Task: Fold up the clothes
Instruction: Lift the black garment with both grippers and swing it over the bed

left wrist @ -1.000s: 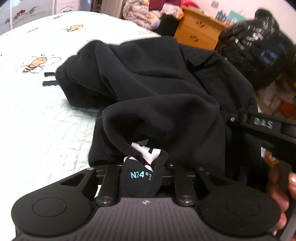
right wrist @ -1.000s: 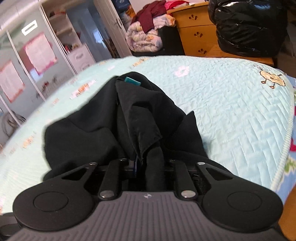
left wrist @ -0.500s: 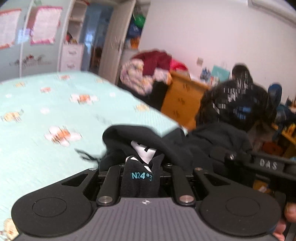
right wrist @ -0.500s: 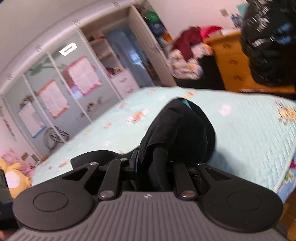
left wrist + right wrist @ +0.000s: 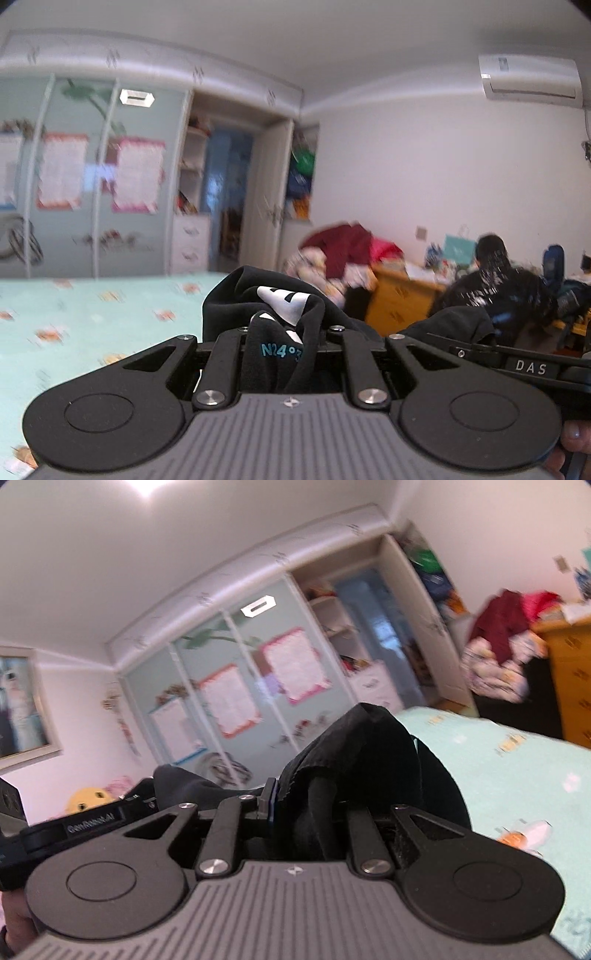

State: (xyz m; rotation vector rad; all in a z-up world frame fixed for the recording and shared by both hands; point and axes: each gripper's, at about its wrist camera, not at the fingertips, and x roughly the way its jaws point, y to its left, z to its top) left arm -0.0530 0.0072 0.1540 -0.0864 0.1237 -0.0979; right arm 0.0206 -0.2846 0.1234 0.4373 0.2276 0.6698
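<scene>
Above the mint quilted bed (image 5: 74,306), the left gripper (image 5: 284,339) and right gripper (image 5: 306,805) each pinch the black garment (image 5: 236,295).

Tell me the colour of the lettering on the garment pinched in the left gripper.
Teal lettering on the black garment, beside a white print; clearest in the left wrist view.

Left gripper (image 5: 282,354): matte black linkage arms, silver pivot screws, two round black discs flanking a ribbed grey housing with a small cross mark at centre. Right gripper (image 5: 295,819): same build, black arms, silver screws, ribbed grey body. White lettering "DAS" on its side bar in the left view; blurred white lettering on the left unit's bar.
</scene>
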